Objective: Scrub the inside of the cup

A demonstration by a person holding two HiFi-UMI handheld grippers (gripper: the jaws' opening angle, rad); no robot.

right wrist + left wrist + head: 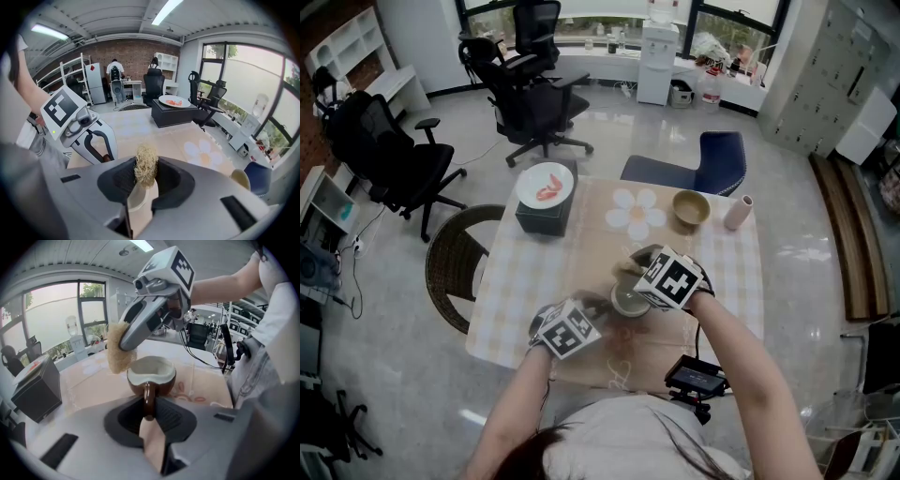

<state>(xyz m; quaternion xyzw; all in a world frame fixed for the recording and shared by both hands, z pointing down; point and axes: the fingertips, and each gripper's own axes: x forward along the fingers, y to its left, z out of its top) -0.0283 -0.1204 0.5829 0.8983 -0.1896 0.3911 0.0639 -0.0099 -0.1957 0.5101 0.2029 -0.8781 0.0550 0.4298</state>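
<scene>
A brown cup (151, 375) with a pale inside stands upright over the table, and my left gripper (149, 412) is shut on its handle. In the head view the cup (628, 302) sits between both hands near the table's front. My right gripper (143, 183) is shut on a straw-coloured fibrous scrubber (146, 164). From the left gripper view the scrubber (119, 352) hangs just outside the cup's rim, on its left side, with the right gripper (129, 341) slanting down from above. Whether the scrubber touches the rim I cannot tell.
A checked cloth with a flower print covers the table (516, 291). At the back stand a black box (546, 214) bearing a white plate (546, 185), a tan bowl (691, 208) and a pink tumbler (738, 213). Office chairs (534, 94) and a wicker chair (455, 258) surround it.
</scene>
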